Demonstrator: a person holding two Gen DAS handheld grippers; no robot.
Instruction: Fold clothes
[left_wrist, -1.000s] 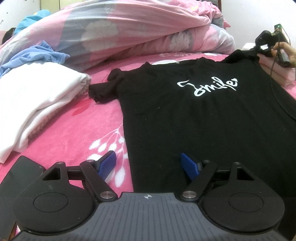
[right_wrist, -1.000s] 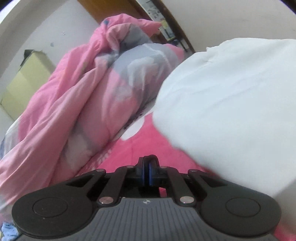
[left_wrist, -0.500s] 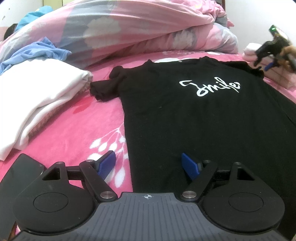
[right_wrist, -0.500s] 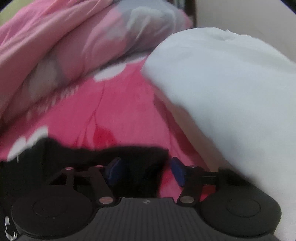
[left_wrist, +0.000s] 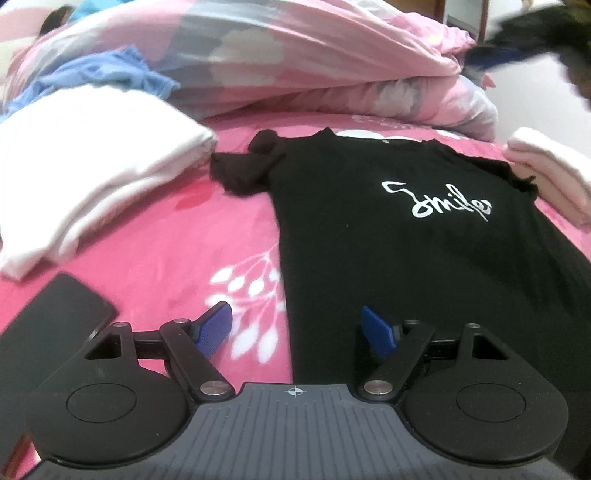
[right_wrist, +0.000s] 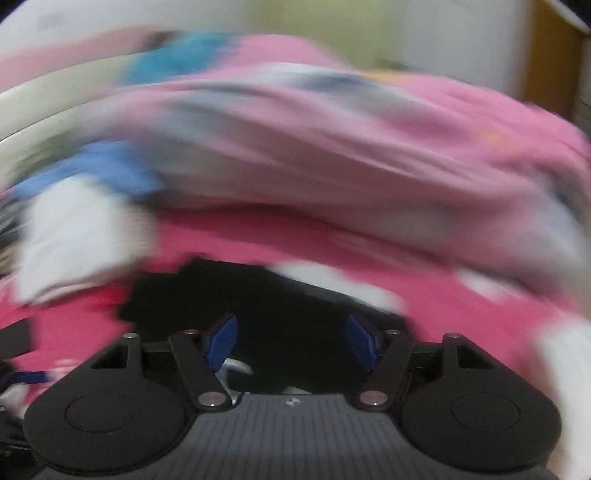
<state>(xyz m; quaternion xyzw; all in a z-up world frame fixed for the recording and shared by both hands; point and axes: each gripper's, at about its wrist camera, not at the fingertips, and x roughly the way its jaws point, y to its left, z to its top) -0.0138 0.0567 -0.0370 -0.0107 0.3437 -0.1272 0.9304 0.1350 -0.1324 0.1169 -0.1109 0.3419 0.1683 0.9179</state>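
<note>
Tee (left_wrist: 406, 240) hem edge btwn open left gripper (left_wrist: 295, 328)

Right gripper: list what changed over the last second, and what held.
The right gripper, shut a second ago by the far sleeve, has just opened with nothing between its fingers and swung up and away; its view is blurred. The black T-shirt stays flat, and the left gripper stays open over its hem.

Ahead of my jaws a pink floral quilt (left_wrist: 295, 62) lies heaped. A dark phone (left_wrist: 55, 317) rests on the pink bedsheet (left_wrist: 166, 240) just left of my left fingers.
</note>
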